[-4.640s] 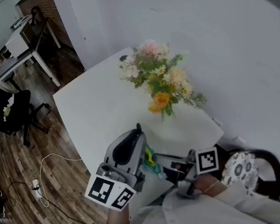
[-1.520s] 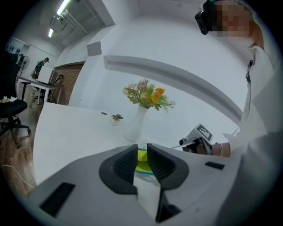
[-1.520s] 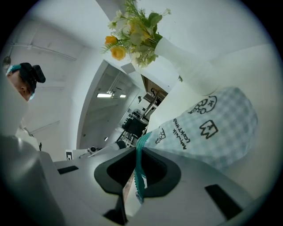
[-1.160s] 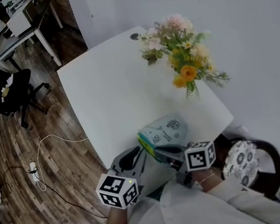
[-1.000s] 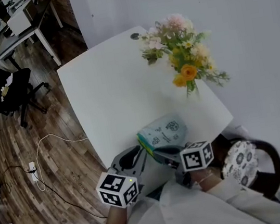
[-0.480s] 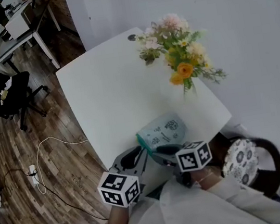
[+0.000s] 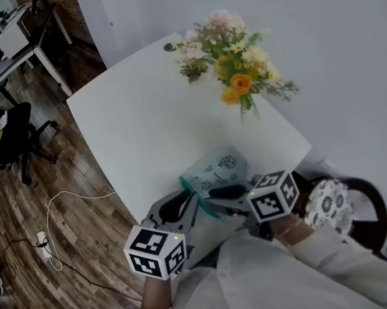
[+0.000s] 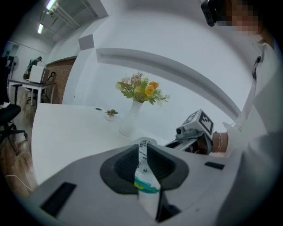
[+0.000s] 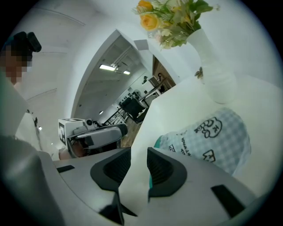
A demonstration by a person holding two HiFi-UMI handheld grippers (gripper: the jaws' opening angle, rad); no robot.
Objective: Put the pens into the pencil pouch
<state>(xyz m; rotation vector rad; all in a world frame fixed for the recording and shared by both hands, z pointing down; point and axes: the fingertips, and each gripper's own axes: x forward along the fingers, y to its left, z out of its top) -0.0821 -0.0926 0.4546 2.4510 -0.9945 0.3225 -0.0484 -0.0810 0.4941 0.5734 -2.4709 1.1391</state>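
**RIGHT JAWS RELEASED AT THE POUCH MOUTH**

Nearest me, my left gripper [image 8: 142, 152] is pinching the teal-trimmed lip of the pencil pouch [image 7: 219, 170]. In the left gripper view the fabric is standing pressed between both pads, so I am holding the mouth steady.

Just beside it, my right gripper [image 9: 138, 165] is hovering at that same mouth. Its jaws have just been opening and are standing wide apart. Between them the right gripper view is showing only the table [image 7: 136, 115] edge and the pouch beyond, with nothing gripped.

I am reading this as a release at the mouth. No view is showing a pen, inside the pouch or out, so I cannot confirm that one is lying in it.

Consequence: the right gripper is free for another pen, if any is remaining. None is showing on the table.

Beyond the grippers, the checked body of the pouch is lying flat at the table's near edge. Farther off, the vase of flowers [image 7: 236, 81] is standing well apart from the work.
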